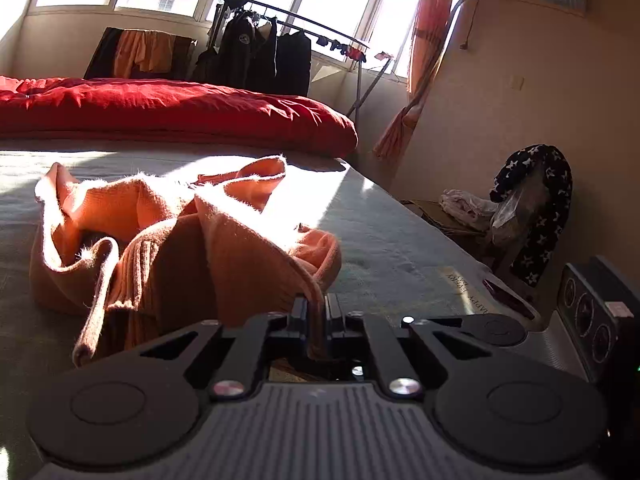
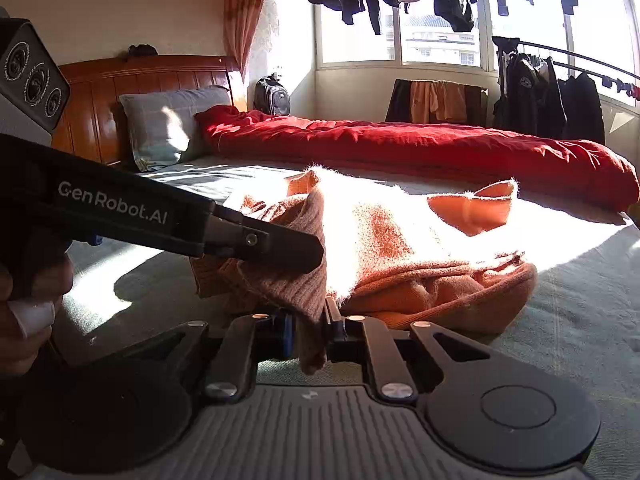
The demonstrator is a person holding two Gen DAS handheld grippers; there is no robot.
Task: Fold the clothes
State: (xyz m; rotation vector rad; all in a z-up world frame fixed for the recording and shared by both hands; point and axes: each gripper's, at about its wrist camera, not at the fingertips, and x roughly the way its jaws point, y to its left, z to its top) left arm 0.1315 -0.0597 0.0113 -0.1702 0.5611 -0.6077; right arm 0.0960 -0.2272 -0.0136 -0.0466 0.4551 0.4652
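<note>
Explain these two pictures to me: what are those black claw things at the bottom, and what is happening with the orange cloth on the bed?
There is no robot here. A person holds a two-fingered tool in each hand, and each tool carries a camera looking forward along its fingers. One picture comes from the left tool, the other from the right.

In the left view, the left hand-held gripper is shut on an edge of the orange sweater. In the right view, the right hand-held gripper is shut on another edge of the same sweater, and the left tool reaches in from the side.

The sweater lies crumpled on the grey-green bed sheet. Behind it lies a red quilt, with a pillow by the wooden headboard. The person is about to fold it.
</note>
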